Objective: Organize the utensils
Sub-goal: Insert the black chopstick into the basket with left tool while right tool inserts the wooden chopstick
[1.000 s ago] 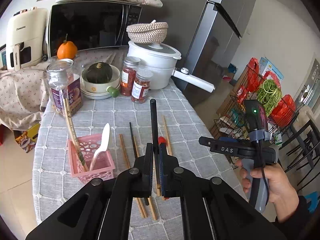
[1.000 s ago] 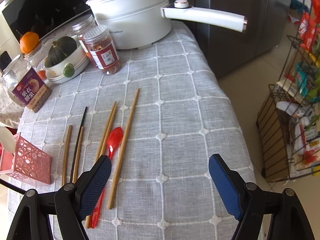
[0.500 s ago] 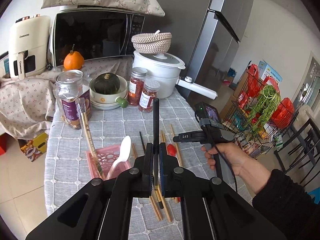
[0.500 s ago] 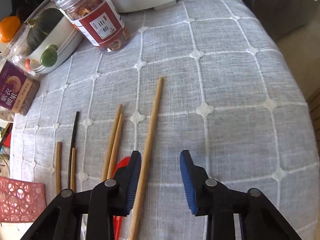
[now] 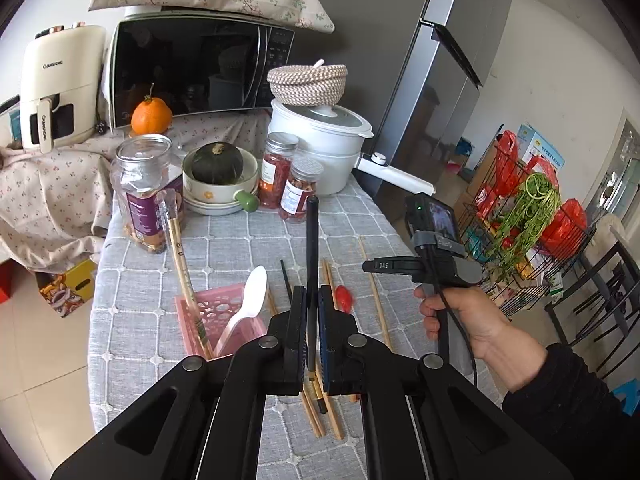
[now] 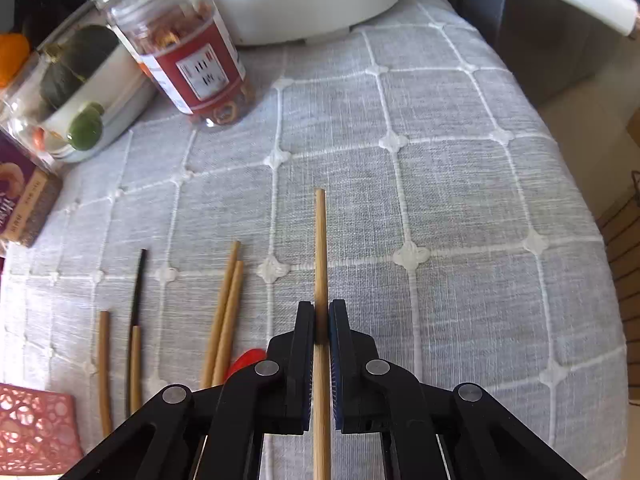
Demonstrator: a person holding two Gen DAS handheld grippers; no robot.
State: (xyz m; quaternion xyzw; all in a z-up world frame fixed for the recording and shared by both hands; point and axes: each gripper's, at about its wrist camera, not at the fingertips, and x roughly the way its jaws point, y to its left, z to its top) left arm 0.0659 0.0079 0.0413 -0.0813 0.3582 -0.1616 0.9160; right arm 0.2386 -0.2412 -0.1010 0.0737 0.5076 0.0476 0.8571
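The right gripper (image 6: 321, 322), tilted steeply down, clamped a bamboo chopstick (image 6: 320, 240) pointing to 12 o'clock on the cloth (image 6: 460, 200). The left gripper (image 5: 313, 312) (angled lower) pinched a black chopstick (image 5: 312, 248); basket (image 5: 224, 308) at 9.

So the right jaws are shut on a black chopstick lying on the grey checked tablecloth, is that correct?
Not quite: the right gripper is shut on a light wooden chopstick, not a black one, as the right wrist view shows. It does lie on the grey checked tablecloth.

Black tongs (image 6: 321, 322) with blue pads (image 6: 334, 344), silver screws; black sleeve (image 5: 568, 404).
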